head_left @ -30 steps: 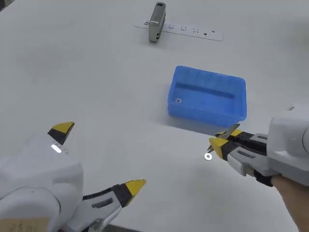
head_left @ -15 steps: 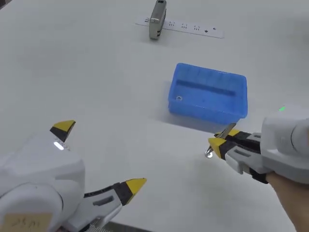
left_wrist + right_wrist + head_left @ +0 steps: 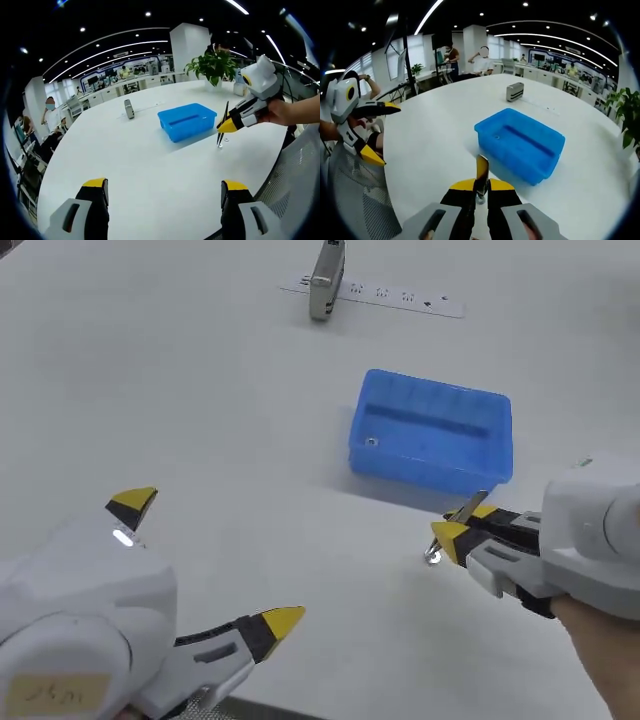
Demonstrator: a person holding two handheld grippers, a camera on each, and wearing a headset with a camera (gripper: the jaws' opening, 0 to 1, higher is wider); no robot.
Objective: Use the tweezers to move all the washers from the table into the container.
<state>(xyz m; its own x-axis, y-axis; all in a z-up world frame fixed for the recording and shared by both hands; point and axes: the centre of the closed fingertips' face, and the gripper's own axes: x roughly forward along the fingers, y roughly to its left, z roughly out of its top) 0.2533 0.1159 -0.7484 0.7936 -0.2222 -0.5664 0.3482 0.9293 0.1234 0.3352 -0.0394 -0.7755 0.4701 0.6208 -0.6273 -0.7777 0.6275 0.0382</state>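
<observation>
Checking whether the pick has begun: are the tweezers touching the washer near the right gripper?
Cannot tell. In the head view the washer lies right at the tip of the tweezers, too small to show contact or a gap.

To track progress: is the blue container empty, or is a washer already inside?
Not empty: one small washer lies on the floor of the blue container, near its left wall.

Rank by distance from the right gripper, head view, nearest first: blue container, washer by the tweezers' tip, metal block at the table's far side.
1. Washer, at the tip of the tweezers, right by the right gripper.
2. Blue container, just beyond that gripper.
3. Metal block, far side, by the power strip.
</observation>
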